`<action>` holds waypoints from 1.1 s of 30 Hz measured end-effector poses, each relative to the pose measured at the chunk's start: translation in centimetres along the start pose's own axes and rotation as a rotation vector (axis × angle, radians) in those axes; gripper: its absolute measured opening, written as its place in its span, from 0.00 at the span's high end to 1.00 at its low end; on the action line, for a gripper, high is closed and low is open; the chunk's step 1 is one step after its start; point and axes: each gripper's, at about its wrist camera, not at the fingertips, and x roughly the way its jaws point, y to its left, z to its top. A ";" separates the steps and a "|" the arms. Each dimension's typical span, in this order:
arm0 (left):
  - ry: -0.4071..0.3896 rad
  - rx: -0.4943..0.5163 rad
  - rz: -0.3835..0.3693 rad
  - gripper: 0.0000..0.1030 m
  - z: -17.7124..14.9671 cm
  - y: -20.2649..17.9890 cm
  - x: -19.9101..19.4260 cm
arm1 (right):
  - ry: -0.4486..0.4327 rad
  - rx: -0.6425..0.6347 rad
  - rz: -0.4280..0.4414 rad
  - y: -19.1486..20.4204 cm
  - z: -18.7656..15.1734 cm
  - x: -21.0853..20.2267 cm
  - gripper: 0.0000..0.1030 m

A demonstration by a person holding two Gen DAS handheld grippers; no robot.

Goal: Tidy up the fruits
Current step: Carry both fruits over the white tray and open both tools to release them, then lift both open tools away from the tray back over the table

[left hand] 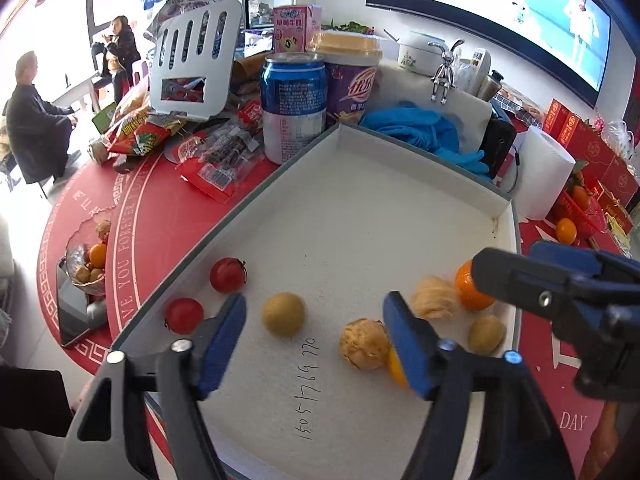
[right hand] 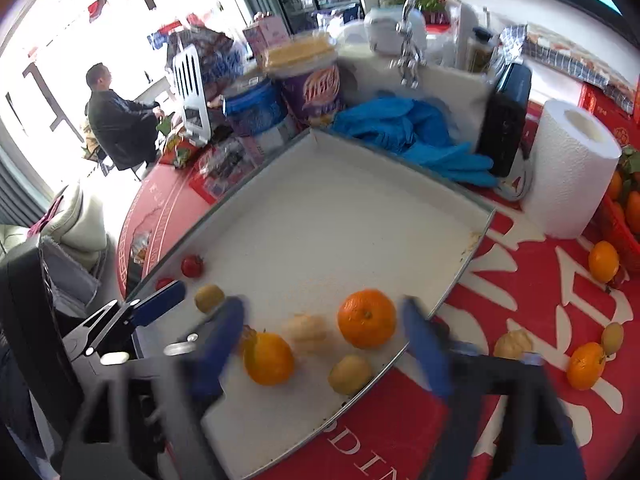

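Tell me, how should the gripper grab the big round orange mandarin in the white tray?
Grip the big round orange mandarin across its widest middle, coming down from above. Its stem dimple faces up, so it sits steady, and both sides look free: the pale papery fruit lies just left, the white tray rim just right. The open right gripper probably spans it.

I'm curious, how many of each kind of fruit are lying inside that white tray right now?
Red tomatoes: 2
Oranges: 2
Yellow-green round fruits: 2
Papery-husked fruits: 2
Total in the tray: 8
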 end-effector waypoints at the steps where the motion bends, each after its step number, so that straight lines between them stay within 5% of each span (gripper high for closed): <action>1: -0.002 0.004 0.005 0.24 0.0 -0.1 -0.1 | -0.003 -0.003 -0.004 0.0 0.1 -0.2 0.15; 15: 0.007 0.021 0.003 0.23 -0.1 -1.1 -0.3 | -0.009 0.072 -0.032 -2.7 -0.5 -1.8 0.15; 17: 0.008 0.027 0.004 0.23 0.0 -1.5 -0.3 | -0.005 0.077 -0.031 -3.2 -0.6 -1.9 0.00; 20: 0.010 0.034 -0.001 0.23 0.0 -2.0 -0.4 | -0.015 0.075 -0.050 -3.7 -1.0 -2.5 0.00; 33: -0.003 0.152 -0.129 0.22 -0.2 -7.4 -2.9 | 0.032 0.154 -0.273 -10.9 -6.5 -5.3 0.00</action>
